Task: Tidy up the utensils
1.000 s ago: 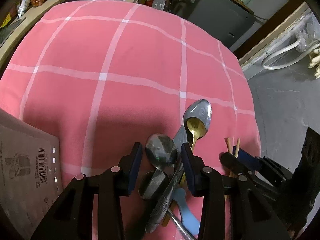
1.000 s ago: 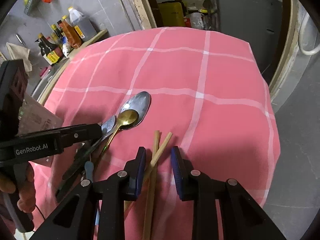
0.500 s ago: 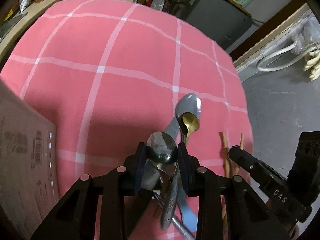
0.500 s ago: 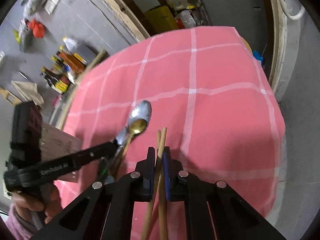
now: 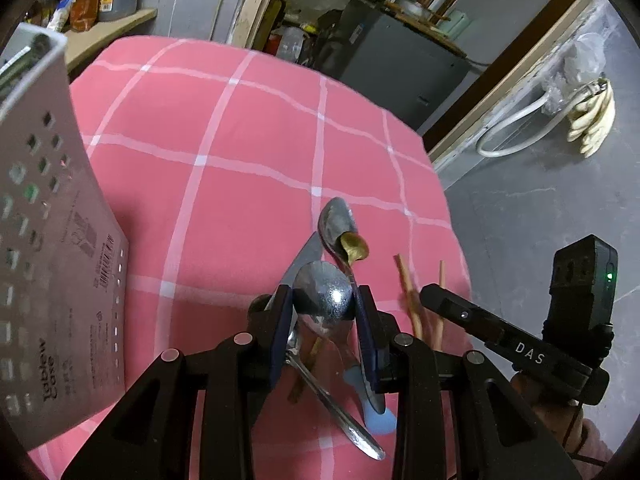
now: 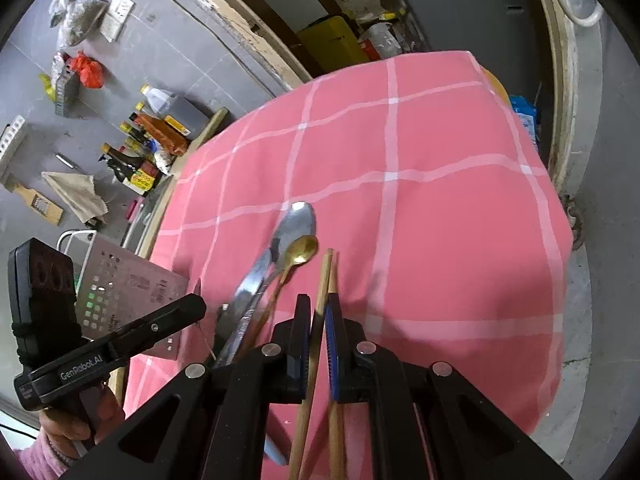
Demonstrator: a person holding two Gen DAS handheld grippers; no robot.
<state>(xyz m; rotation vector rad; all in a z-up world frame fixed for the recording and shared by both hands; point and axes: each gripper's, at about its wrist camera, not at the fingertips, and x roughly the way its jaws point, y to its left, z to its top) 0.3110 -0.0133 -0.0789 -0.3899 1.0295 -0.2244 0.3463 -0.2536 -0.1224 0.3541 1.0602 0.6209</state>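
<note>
My left gripper [image 5: 323,303] is shut on a steel spoon [image 5: 323,294], gripping its bowl and holding it lifted above the pink checked cloth [image 5: 224,200]. Under it lie a large steel spoon [image 5: 336,226], a small gold spoon [image 5: 354,246], a knife [image 5: 302,258] and a blue-handled utensil [image 5: 370,412]. My right gripper [image 6: 318,322] is shut on a pair of wooden chopsticks [image 6: 325,280], held above the cloth [image 6: 440,220]. They also show in the left wrist view [image 5: 408,288]. The spoons [image 6: 294,226] lie just left of them.
A perforated metal utensil holder [image 5: 44,248] stands at the left, also in the right wrist view [image 6: 128,284]. Sauce bottles [image 6: 140,156] line a shelf beyond the table's left edge. The table edge drops to grey floor [image 5: 540,208] on the right.
Both grippers closed: the left on the steel spoon, the right on the chopsticks. Both then rose from the cloth with their loads, and the utensil holder came closer on the left.
</note>
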